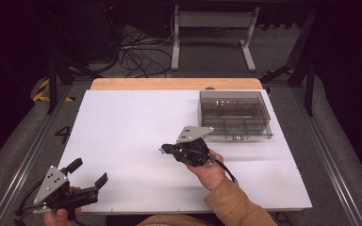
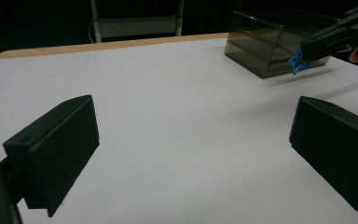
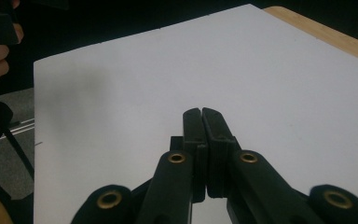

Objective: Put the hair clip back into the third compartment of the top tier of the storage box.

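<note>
My right gripper [image 1: 163, 150] hovers over the middle of the white table [image 1: 122, 127], held by a hand in a tan sleeve and pointing left. Its jaws are pressed together in the right gripper view [image 3: 201, 113]. A small blue star-like piece [image 2: 298, 61] is pinched at its tip, also seen as a blue speck [image 1: 161, 150] in the high view. My left gripper [image 1: 89, 173] rests near the table's front left corner. Its jaws stand wide apart with nothing between them [image 2: 191, 140].
A smoked see-through box [image 1: 234, 115] with several compartments sits at the back right of the table, also visible in the left gripper view [image 2: 265, 46]. A wooden strip [image 1: 174, 84] runs along the far edge. Cables and a desk frame [image 1: 212, 28] lie on the floor beyond.
</note>
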The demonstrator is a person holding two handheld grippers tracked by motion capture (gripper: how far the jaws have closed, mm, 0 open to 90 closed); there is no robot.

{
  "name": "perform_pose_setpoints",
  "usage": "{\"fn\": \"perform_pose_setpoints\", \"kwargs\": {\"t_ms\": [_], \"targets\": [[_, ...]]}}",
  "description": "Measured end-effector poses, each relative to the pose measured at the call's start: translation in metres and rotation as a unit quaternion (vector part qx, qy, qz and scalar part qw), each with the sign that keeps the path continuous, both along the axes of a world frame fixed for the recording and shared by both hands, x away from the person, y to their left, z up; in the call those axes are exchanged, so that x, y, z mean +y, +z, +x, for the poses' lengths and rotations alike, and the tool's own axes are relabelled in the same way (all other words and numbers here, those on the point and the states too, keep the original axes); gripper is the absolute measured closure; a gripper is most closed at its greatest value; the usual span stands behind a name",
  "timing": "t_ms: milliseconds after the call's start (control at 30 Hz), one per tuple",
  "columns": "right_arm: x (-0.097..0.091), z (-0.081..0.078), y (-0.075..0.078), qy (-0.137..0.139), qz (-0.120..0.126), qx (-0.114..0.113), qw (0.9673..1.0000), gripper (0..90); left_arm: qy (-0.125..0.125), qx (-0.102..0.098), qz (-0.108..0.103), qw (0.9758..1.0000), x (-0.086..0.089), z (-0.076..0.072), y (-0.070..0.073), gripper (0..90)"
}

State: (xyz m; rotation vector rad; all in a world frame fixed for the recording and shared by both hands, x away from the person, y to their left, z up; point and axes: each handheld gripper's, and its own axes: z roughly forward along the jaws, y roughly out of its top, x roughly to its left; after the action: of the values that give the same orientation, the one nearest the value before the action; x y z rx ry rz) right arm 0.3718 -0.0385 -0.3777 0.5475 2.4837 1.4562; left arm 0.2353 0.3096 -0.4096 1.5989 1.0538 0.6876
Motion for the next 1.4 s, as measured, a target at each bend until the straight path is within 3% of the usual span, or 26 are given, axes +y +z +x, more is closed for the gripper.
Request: {"fn": "perform_pose_setpoints", "kwargs": {"t_ms": [467, 967, 1400], "targets": [[-0.036, 0.0, 0.008, -0.039, 0.005, -0.012, 0.9992, 89.2, 0.0, 0.001, 0.001, 1.0, 0.0, 0.0, 0.0, 2.2], [-0.056, 0.0, 0.015, -0.061, 0.009, -0.024, 0.9978, 89.2, 0.0, 0.002, 0.002, 1.0, 0.0, 0.0, 0.0, 2.2], [-0.092, 0.007, 0.029, -0.111, 0.013, -0.037, 0.993, 89.1, 0.0, 0.002, 0.005, 1.0, -0.001, 0.001, -0.001, 2.3]]}}
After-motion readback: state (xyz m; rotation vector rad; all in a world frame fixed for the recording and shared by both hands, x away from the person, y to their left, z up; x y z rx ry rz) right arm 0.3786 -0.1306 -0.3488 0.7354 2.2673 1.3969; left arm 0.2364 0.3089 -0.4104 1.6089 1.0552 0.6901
